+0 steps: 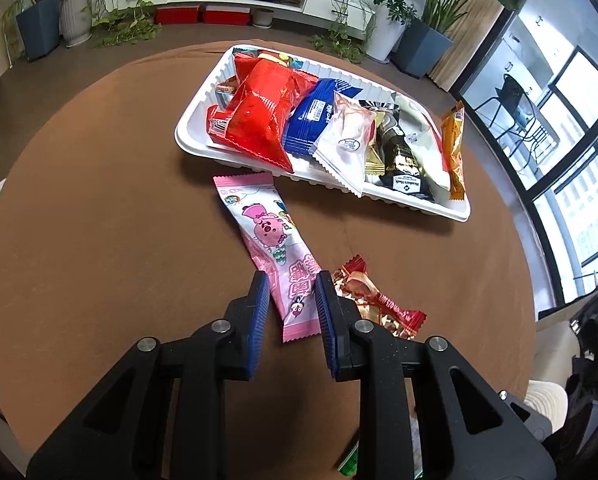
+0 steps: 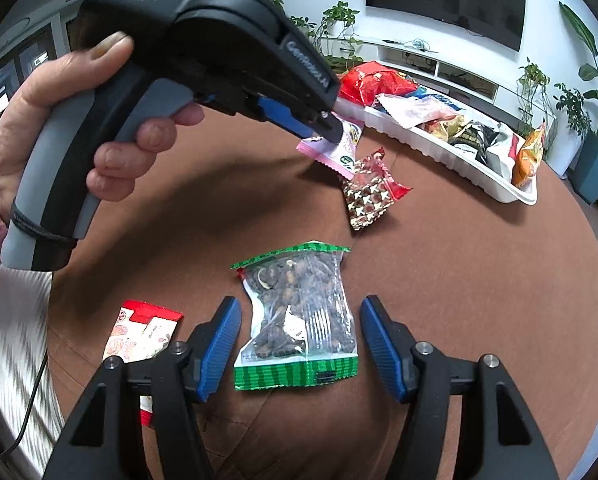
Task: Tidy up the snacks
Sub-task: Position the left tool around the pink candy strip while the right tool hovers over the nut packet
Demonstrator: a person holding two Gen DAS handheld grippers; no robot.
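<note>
The left gripper [image 1: 291, 300] is sitting part open, its blue fingers [image 1: 259, 312] straddling the near end of the pink pig-print packet [image 1: 269, 248] on the brown table [image 1: 99, 220]; whether they are pinching it, I cannot tell. The right gripper [image 2: 299, 344] is gaping wide around the green-edged seed bag [image 2: 299, 320], not touching it. Beyond the pink packet is lying the white tray [image 1: 195, 136] piled with snacks; just beside the packet, a red-and-gold wrapper [image 1: 379, 300].

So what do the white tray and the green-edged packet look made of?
White tray: looks like thin moulded plastic or foam, matte, with a ribbed rim. Green-edged packet: clear glossy plastic film with printed green ends; the dark contents show through and it glints.
</note>
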